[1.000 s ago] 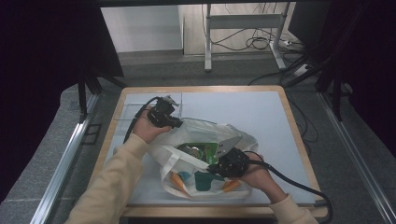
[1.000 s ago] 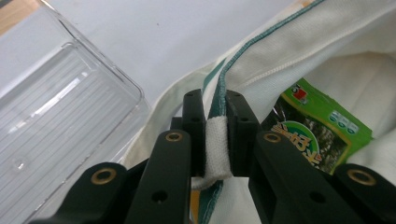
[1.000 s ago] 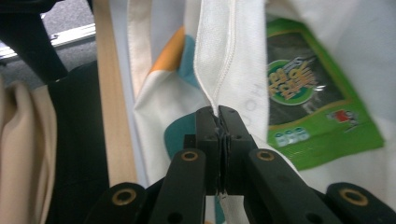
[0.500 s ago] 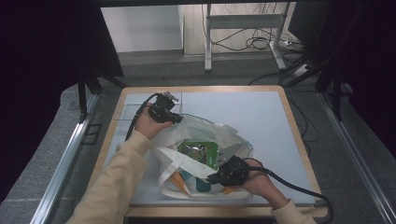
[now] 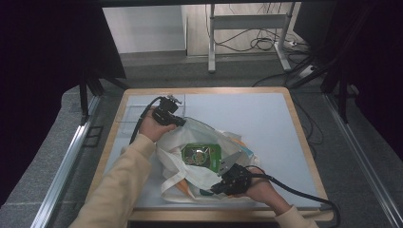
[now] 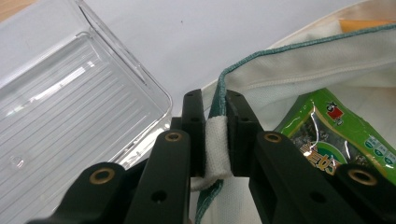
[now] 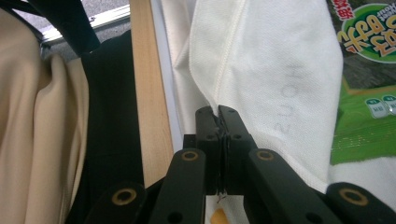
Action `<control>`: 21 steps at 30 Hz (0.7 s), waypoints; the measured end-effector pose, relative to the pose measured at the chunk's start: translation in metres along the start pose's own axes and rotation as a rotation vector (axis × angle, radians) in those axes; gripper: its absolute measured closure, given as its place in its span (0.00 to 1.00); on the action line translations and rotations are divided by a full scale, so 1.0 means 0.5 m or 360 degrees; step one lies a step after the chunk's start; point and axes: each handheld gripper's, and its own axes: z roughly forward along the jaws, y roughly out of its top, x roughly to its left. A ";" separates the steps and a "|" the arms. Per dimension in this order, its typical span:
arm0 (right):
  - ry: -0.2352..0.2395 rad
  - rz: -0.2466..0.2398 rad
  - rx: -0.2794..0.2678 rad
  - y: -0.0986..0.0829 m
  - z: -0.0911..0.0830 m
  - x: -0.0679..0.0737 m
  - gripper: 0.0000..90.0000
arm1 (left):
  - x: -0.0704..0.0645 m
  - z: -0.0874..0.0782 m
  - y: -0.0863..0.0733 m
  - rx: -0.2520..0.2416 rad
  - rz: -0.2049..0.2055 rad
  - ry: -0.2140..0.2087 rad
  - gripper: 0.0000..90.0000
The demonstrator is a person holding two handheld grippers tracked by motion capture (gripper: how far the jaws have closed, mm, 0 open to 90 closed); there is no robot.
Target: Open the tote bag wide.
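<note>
Cream cotton tote bag (image 5: 199,164) lies mouth-open toward the near edge of the worktop (image 5: 266,118), slightly left of centre. Both grippers are clamped on its rim. Left gripper (image 6: 215,105) pinches the teal-stitched hem on the far-left side of the opening; cloth is visibly bunched between the jaws. Right gripper (image 7: 218,114) is shut tight on a thin fold of fabric at the near-right side, close to the worktop's near edge.

Risks from here:
- Right grip holds very little cloth. More tension across the mouth and it likely slips out.
- Uneven pull could tip the bag and spill the green snack packet (image 5: 202,154) lying in the opening.
- Clear plastic tray (image 6: 70,93) sits just beside the left gripper; a sideways swing would knock it.

Bag look: soft, limp, creased, faint lettering on one panel. Something orange shows at the near rim in the high view, too hidden to identify.
</note>
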 end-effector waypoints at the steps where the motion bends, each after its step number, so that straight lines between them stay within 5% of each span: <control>1: -0.0003 -0.0002 0.0000 0.000 0.000 0.000 0.96 | 0.000 -0.001 -0.001 0.0000 0.0005 -0.0003 0.90; 21: -0.0012 0.0009 0.0061 -0.019 0.028 -0.004 0.96 | -0.001 0.016 -0.016 0.0033 0.0002 -0.0012 0.90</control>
